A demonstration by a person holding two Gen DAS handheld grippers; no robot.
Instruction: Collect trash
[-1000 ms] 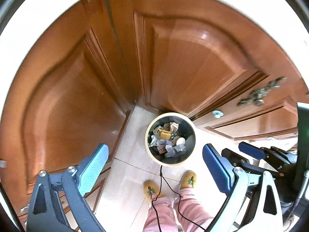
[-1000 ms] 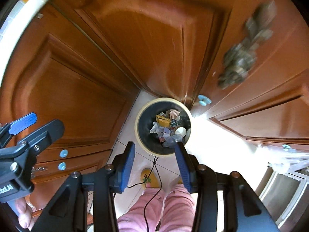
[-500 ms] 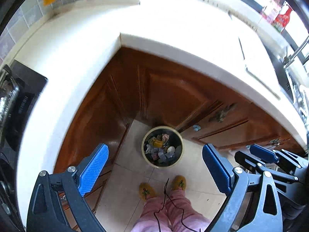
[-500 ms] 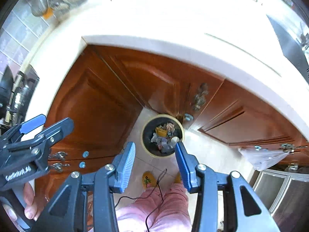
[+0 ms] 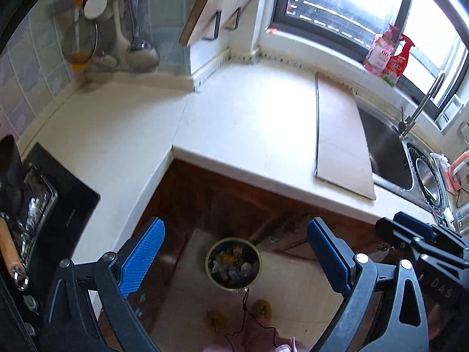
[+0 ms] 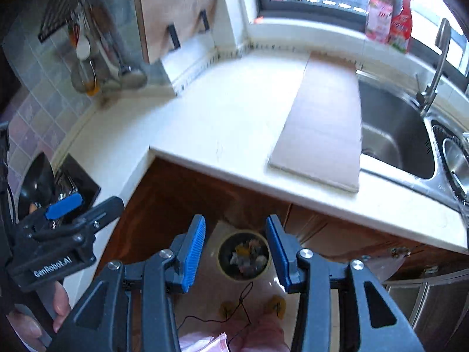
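A round bin (image 5: pixel 233 263) holding mixed trash stands on the floor tiles far below, in front of the wooden cabinets; it also shows in the right wrist view (image 6: pixel 244 255). My left gripper (image 5: pixel 234 249) is wide open and empty, high above the bin. My right gripper (image 6: pixel 235 248) is open and empty, also high above the bin. The right gripper shows at the right edge of the left view (image 5: pixel 422 240), and the left gripper shows at the left of the right view (image 6: pixel 64 220).
A white L-shaped countertop (image 5: pixel 246 123) lies ahead with a cutting board (image 5: pixel 340 140) on it. A steel sink (image 6: pixel 392 135) and tap (image 6: pixel 433 67) are at the right. A black stove (image 5: pixel 44 205) is at the left. Utensils (image 5: pixel 99 29) hang on the tiled wall. Bottles (image 5: pixel 387 55) stand on the windowsill.
Both grippers have risen well above the bin; the countertop, sink and window have come into view. Both grippers stayed open and empty.
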